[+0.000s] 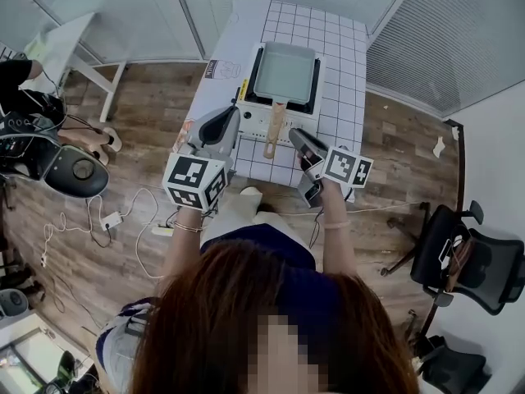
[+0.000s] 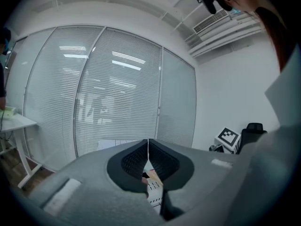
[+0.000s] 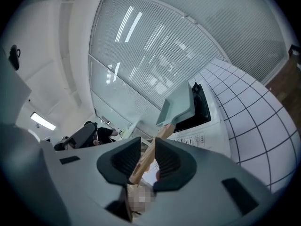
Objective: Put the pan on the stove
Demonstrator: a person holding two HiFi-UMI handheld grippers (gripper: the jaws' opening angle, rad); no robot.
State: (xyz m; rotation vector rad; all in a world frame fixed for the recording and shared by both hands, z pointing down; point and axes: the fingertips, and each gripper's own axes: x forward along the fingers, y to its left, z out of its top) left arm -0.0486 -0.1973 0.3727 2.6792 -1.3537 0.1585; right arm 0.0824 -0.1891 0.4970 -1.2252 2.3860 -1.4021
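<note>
A pale green rectangular pan (image 1: 285,72) sits on the white single-burner stove (image 1: 256,121), its wooden handle (image 1: 274,130) pointing toward me. In the right gripper view the pan (image 3: 178,105) rests on the stove (image 3: 201,111), and the handle (image 3: 162,134) lines up with the gap between the jaws. My right gripper (image 1: 295,135) hovers just right of the handle's end, open, with space beside the wood (image 3: 148,160). My left gripper (image 1: 235,112) hangs left of the stove, shut on nothing, pads meeting (image 2: 148,147).
The stove stands on a white grid-patterned table (image 1: 340,48) in front of window blinds. A black office chair (image 1: 472,261) is at right. On the wooden floor at left lie a round black device (image 1: 74,171) and cables (image 1: 107,220). A white desk (image 1: 57,48) stands far left.
</note>
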